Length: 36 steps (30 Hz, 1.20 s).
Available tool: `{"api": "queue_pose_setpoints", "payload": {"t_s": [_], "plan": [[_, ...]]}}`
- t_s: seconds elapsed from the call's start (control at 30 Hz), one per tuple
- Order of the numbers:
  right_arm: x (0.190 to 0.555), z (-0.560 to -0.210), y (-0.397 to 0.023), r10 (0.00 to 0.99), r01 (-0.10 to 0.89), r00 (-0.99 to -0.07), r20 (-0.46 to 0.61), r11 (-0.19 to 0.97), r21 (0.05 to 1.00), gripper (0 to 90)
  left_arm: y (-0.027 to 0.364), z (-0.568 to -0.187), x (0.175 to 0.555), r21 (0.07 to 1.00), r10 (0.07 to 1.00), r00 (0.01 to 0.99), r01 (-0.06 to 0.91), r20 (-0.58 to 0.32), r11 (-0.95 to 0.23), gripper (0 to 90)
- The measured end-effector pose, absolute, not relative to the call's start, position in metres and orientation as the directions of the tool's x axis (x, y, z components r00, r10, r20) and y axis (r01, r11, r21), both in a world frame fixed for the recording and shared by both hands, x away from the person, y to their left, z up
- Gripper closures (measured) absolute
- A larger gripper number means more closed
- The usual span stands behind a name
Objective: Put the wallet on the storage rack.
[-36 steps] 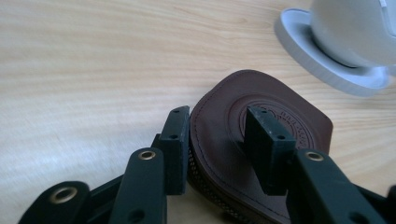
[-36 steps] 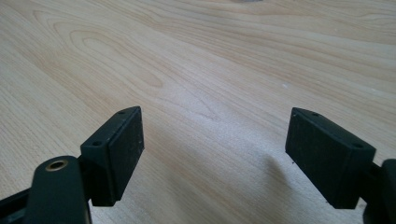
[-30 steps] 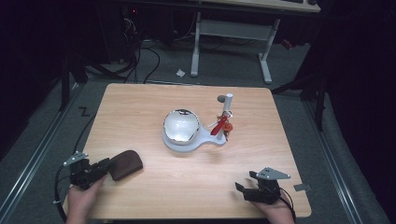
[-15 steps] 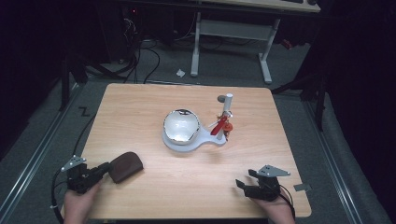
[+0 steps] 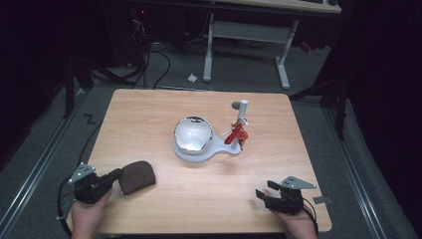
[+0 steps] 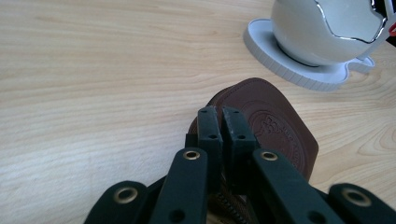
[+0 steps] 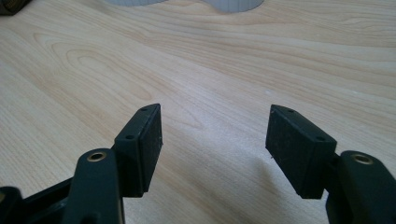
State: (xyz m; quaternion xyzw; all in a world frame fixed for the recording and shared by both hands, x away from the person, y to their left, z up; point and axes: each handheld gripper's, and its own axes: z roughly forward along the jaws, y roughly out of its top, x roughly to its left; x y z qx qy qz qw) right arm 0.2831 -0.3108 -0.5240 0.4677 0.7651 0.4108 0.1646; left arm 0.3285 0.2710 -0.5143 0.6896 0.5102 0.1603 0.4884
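A brown leather pouch (image 5: 138, 177) lies near the table's front left. My left gripper (image 5: 117, 174) points at its left edge; its jaws have just been closing. In the left gripper view the gripper (image 6: 219, 112) is shut, pads together over the near edge of the pouch (image 6: 280, 130), with nothing visible between them and a zipper just beneath. My right gripper (image 5: 264, 189) rests at the front right. Its jaws have just been closing too, but the gripper (image 7: 215, 126) is open over bare wood.
A white stand holding a shiny silver ball (image 5: 193, 133) sits mid-table, with a red lever (image 5: 234, 135) and a white post (image 5: 243, 110) to its right. The stand's base (image 6: 299, 74) lies beyond the pouch. The table (image 5: 149, 114) ends just behind both hands.
The left gripper's jaws have come together at the pouch's edge. The right gripper's jaws stand a little narrower. Both hands and the pouch have stayed in place.
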Motion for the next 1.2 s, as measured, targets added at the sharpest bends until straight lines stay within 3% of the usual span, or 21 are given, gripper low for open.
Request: {"api": "queue_pose_setpoints", "payload": {"t_s": [0.2,1.2], "plan": [[0.285,-0.522,-0.313,0.851,0.562,-0.512,0.121,0.225,0.796,41.4,0.263,-0.506,0.323,0.858,0.848,0.465,0.513,-0.254,-0.024,87.5],[0.283,-0.523,-0.315,0.868,0.558,-0.487,0.095,0.226,0.798,39.1,0.227,-0.46,0.314,0.929,0.829,0.533,0.368,-0.171,-0.045,87.9]]}}
